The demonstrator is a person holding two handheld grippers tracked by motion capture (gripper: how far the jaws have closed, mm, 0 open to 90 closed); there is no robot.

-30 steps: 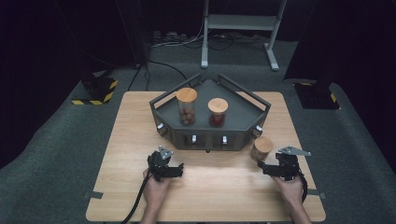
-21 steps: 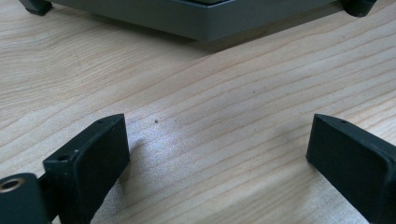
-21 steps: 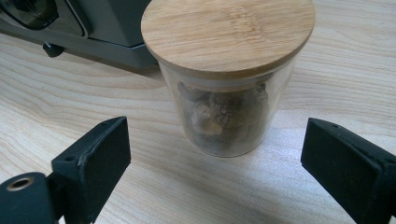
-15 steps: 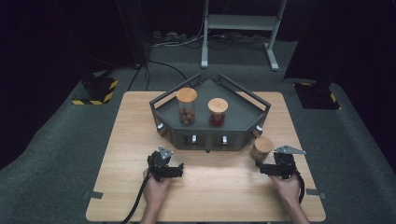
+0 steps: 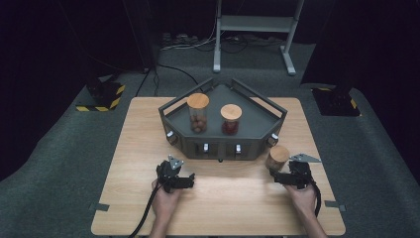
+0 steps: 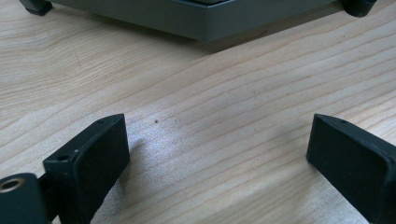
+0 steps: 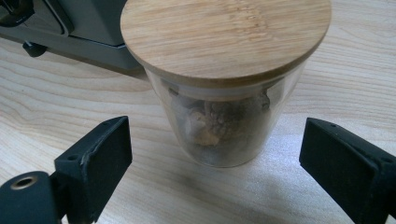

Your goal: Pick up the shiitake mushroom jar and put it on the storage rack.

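Observation:
A small glass jar (image 5: 278, 157) with a wooden lid stands on the table just right of the grey tray's front corner. Its brown contents show through the glass (image 7: 224, 130). My right gripper (image 5: 283, 176) lies low on the table right behind it. The gripper (image 7: 215, 154) is open, and its jaws have just been closing a little. The jar sits between them with a gap to each pad. My left gripper (image 5: 176, 173) rests on the table in front of the tray, open (image 6: 217, 149) over bare wood.
The grey angular tray (image 5: 218, 144) sits mid-table with a rail around it. Inside stand a tall lidded jar (image 5: 198, 111) of brown balls and a shorter lidded jar (image 5: 231, 119) of red contents. The tray's front wall (image 6: 196, 23) lies just ahead of my left gripper.
My right gripper has edged slightly toward the small jar. The left hand and the jars have stayed put.

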